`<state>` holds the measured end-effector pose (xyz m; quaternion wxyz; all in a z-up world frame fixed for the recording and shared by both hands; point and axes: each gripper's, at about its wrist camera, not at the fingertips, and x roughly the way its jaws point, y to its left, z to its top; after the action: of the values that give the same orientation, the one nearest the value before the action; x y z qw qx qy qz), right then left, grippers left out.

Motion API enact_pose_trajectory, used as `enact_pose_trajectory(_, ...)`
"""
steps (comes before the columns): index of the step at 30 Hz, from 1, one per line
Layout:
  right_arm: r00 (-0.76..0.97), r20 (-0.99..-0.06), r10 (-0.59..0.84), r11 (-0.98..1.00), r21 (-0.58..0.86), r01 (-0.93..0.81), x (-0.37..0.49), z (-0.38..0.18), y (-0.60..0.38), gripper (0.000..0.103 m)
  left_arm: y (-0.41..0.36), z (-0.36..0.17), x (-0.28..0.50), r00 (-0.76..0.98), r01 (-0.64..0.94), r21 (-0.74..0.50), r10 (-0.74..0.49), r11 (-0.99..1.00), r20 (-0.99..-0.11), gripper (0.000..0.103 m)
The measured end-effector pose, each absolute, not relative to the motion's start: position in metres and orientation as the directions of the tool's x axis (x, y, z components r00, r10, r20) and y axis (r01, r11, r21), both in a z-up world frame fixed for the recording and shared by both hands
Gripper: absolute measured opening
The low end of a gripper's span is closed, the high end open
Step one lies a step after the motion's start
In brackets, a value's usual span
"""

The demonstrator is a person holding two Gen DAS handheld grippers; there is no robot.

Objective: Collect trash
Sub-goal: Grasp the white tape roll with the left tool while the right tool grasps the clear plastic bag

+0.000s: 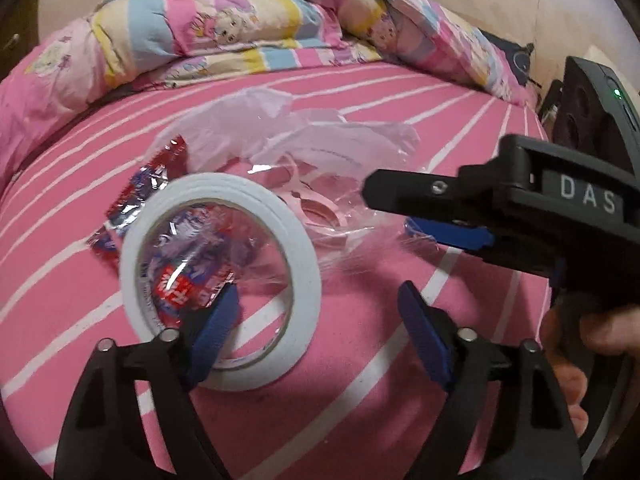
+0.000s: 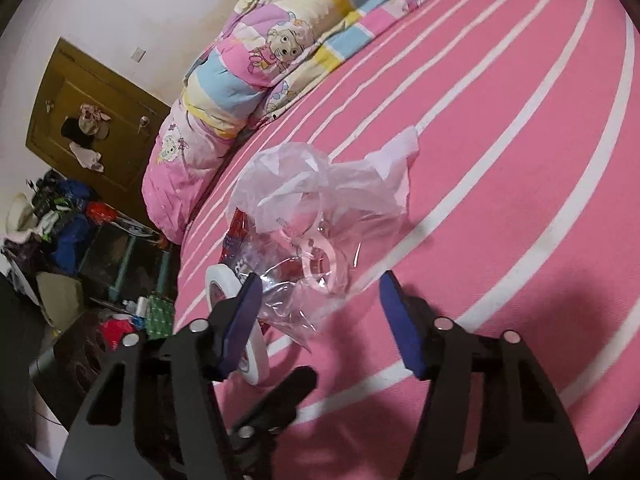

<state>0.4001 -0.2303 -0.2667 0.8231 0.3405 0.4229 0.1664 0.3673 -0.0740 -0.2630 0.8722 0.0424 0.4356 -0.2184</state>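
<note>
A white tape roll (image 1: pixel 220 280) stands tilted on the pink striped bed, with a red foil wrapper (image 1: pixel 160 208) behind and through it. A clear plastic bag (image 1: pixel 304 160) with pinkish rings inside lies beyond. My left gripper (image 1: pixel 320 312) is open, its left pad touching the roll's rim. My right gripper (image 1: pixel 404 216) reaches in from the right at the clear bag's edge. In the right wrist view the right gripper (image 2: pixel 320 304) is open, with the clear bag (image 2: pixel 320 200) between and ahead of its pads and the tape roll (image 2: pixel 232 320) behind the left pad.
A rolled cartoon-print quilt (image 1: pixel 240 24) lies along the far side of the bed (image 1: pixel 360 400). In the right wrist view, a brown door (image 2: pixel 88 128) and a cluttered floor pile (image 2: pixel 72 232) lie beyond the bed's edge.
</note>
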Motion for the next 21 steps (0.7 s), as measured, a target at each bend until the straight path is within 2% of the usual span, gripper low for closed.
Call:
enact_pose_trajectory(1,0.580,-0.584,0.568,0.706,0.707,0.020,0.401,-0.269,-0.230,0.059,-0.073,-0.266,0.370,0.512,0.415,-0.129,-0.349,0.900,-0.785,0.058)
enact_pose_trajectory(4,0.551,-0.601,0.578,0.703,0.710,0.038,0.406,-0.277,-0.226,0.059,-0.065,-0.275,0.376,0.483,0.383,-0.178,-0.361,0.906,-0.798,0.043)
enact_pose_trajectory(5,0.551,-0.602,0.578,0.704,0.710,0.038,0.406,-0.277,-0.226,0.057,-0.062,-0.274,0.377,0.483,0.379,-0.188,-0.367,0.906,-0.795,0.039)
enact_pose_trajectory(6,0.550,-0.605,0.576,0.706,0.707,0.037,0.407,-0.277,-0.225,0.055,-0.060,-0.273,0.377,0.476,0.378,-0.204,-0.379,0.903,-0.794,0.030)
enact_pose_trajectory(7,0.549,-0.606,0.576,0.708,0.705,0.036,0.407,-0.277,-0.225,0.047,-0.059,-0.273,0.377,0.472,0.378,-0.218,-0.390,0.900,-0.791,0.026)
enact_pose_trajectory(8,0.548,-0.607,0.575,0.710,0.704,0.035,0.407,-0.277,-0.226,0.038,-0.057,-0.273,0.378,0.467,0.376,-0.236,-0.403,0.896,-0.787,0.026)
enact_pose_trajectory(11,0.547,-0.609,0.575,0.710,0.704,0.037,0.406,-0.278,-0.225,0.029,-0.056,-0.271,0.376,0.473,0.374,-0.252,-0.417,0.893,-0.776,0.021)
enact_pose_trajectory(16,0.578,-0.612,0.541,0.743,0.669,0.013,0.398,-0.265,-0.225,0.026,-0.052,-0.258,0.365,0.497,0.388,-0.266,-0.444,0.882,-0.746,0.015)
enact_pose_trajectory(21,0.592,-0.587,0.553,0.720,0.694,0.015,0.380,-0.258,-0.227,0.026,-0.037,-0.245,0.349,0.505,0.376,-0.339,-0.498,0.862,-0.705,0.014)
